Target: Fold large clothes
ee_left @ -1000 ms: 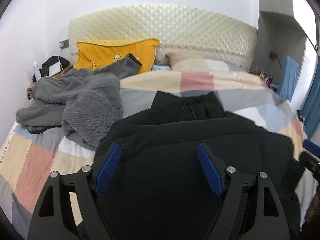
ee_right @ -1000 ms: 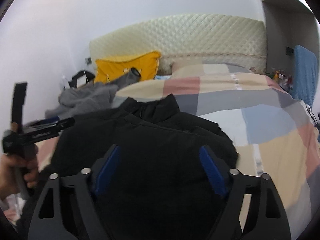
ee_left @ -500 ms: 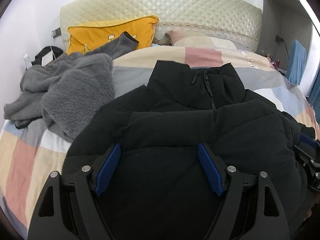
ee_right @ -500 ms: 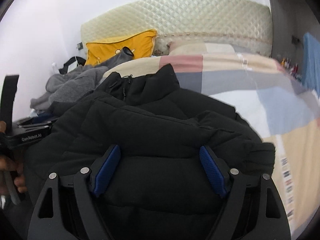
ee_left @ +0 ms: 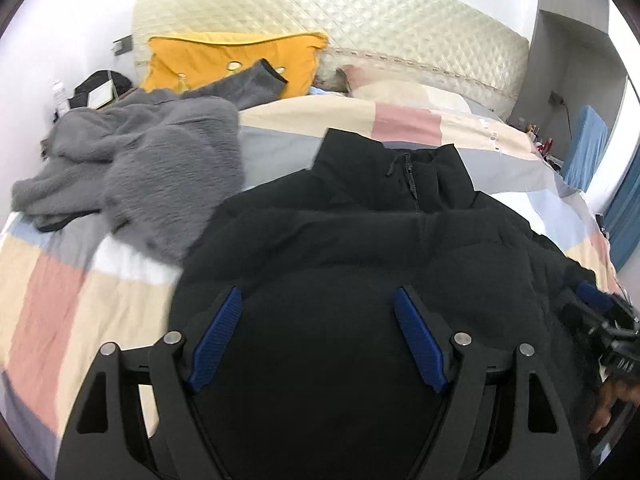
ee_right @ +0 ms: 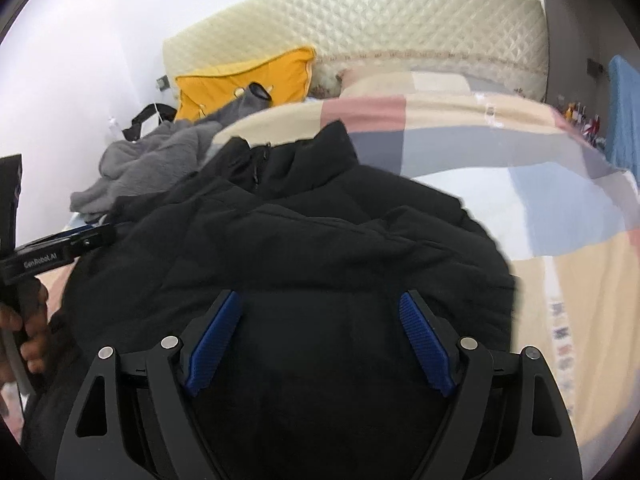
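Black jacket [ee_left: 360, 264] on bed [ee_left: 72, 304], collar up. Puffy, soft, bulky, slippery shell; best grabbed at hem corners. Left hand-held gripper [ee_left: 318, 336] and right hand-held gripper [ee_right: 320, 340] both spread apart, holding nothing.

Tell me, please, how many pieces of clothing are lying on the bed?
2. The black puffer jacket lies spread in the middle of the bed, collar toward the headboard. The grey fleece garment is crumpled to its left, near the yellow pillow. Others may be hidden underneath.

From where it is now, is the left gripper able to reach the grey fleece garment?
Probably yes: the grey fleece garment lies uncovered left of the black jacket, and the left gripper has open, empty jaws.
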`<state>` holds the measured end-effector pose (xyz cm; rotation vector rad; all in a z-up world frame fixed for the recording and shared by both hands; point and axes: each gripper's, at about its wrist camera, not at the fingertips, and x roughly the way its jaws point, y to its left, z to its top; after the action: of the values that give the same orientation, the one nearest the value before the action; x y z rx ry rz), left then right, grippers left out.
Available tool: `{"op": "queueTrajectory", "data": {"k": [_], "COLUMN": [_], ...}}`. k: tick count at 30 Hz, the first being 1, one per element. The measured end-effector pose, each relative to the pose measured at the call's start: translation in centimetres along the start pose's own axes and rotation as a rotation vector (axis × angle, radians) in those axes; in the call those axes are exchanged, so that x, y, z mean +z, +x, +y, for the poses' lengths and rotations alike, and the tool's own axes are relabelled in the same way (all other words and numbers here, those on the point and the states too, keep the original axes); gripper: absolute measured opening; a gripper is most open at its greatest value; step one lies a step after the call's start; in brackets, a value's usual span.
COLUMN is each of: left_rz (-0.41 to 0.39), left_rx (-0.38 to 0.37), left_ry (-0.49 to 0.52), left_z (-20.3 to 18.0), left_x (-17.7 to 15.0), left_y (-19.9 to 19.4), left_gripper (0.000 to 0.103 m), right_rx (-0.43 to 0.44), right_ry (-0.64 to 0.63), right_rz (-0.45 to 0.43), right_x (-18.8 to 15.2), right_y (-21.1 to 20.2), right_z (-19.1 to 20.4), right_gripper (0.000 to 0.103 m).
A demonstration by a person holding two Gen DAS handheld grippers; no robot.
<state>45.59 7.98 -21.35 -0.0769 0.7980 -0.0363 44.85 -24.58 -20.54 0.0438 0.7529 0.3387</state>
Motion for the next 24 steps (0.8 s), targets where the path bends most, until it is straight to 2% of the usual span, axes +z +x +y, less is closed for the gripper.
{"op": "queueTrajectory", "data": {"k": [3,6,10,12,15,18,21,24], "left_rz": [0.036,0.066,0.086,0.107,0.148,0.208,0.225,0.245], "left_rx": [0.042,0.035,0.128,0.132,0.200,0.251,0.253,0.299], "left_ry": [0.024,-0.019,-0.040,-0.071,-0.030,-0.023,-0.062,-0.061], "left_z": [2.0,4.8,7.1,7.8,7.5,7.5,8.2,8.9], "left_x": [-1.5,-3.2,-6.4,-8.3,-9.7,-9.9,-9.7,-9.6], "left_y": [-3.2,-5.2,-6.8,-6.8,-6.1,-4.6,-2.9,-1.5], "left_gripper": [0.079,0.079,0.079,0.079,0.080,0.080,0.080,0.080], "right_rx": [-0.005,-0.035,-0.076,-0.069,-0.063,-0.093,-0.125,-0.148], "right_ry": [-0.014,-0.033,-0.007,0.051,0.109,0.101,0.087,0.085], "right_rz": [-0.008,-0.012,0.005,0.017,0.043,0.103,0.132,0.149], "right_x": [-0.9,-2.3,-4.5,-5.7,-7.3,-8.1,-8.2,-8.5], "right_y": [-3.7,-7.0,-9.5,-9.8,-9.4,-7.6,-6.0,-4.7], "right_z": [-0.7,-1.8,-4.2,-5.7,-7.4,-8.0,-8.1,-8.5], "right_gripper": [0.081,0.081,0.082,0.082,0.083,0.083,0.083,0.083]}}
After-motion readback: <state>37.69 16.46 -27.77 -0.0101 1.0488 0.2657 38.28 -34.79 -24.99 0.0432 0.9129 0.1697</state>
